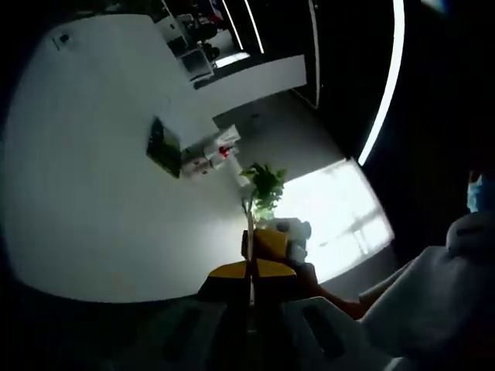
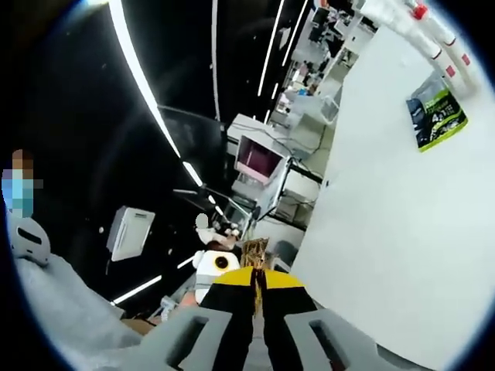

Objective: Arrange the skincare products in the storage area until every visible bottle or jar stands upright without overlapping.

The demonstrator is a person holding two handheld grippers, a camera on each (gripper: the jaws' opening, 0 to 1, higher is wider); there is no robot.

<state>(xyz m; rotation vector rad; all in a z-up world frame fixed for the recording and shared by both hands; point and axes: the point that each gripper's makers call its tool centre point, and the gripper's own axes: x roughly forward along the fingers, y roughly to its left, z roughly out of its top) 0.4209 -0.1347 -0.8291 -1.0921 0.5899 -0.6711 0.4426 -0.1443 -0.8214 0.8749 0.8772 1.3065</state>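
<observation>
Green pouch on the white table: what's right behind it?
In the left gripper view, white bottles with red caps stand just beyond the green pouch on the white table. Whatever is under the pouch is covered.

Dark ceiling point(image 2: 69, 93); bright light strips point(image 2: 143, 85); white table point(image 1: 85, 193)
</observation>
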